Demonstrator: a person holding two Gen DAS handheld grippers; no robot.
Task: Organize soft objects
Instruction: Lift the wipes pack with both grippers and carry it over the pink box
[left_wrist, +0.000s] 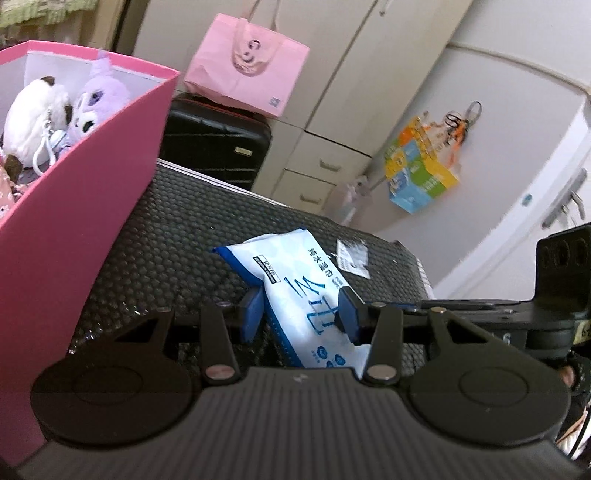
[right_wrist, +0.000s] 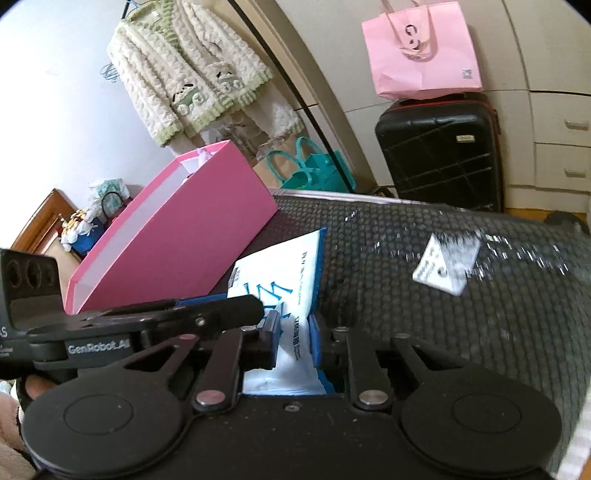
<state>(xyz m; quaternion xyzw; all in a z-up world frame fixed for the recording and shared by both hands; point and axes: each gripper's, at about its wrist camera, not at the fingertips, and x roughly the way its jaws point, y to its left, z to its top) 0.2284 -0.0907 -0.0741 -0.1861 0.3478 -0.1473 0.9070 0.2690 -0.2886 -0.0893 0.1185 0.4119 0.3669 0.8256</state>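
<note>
A white and blue wet-wipes pack (left_wrist: 295, 280) lies on the black textured suitcase top (left_wrist: 177, 236). My left gripper (left_wrist: 301, 314) is shut on the pack's near part, blue pads on both sides. My right gripper (right_wrist: 293, 341) is also shut on the same pack (right_wrist: 284, 280), from its other end. The left gripper's body shows in the right wrist view (right_wrist: 155, 314). A pink box (left_wrist: 74, 236) stands at the left and holds a white plush (left_wrist: 29, 114) and a purple plush (left_wrist: 99, 99). The box also shows in the right wrist view (right_wrist: 177, 229).
A white label (right_wrist: 445, 266) sticks on the suitcase top. A black suitcase (right_wrist: 439, 147) with a pink paper bag (right_wrist: 421, 51) on it stands behind. Cabinets with drawers (left_wrist: 314, 170), a hanging fleece jacket (right_wrist: 188, 70) and a teal bag (right_wrist: 314, 170) lie beyond.
</note>
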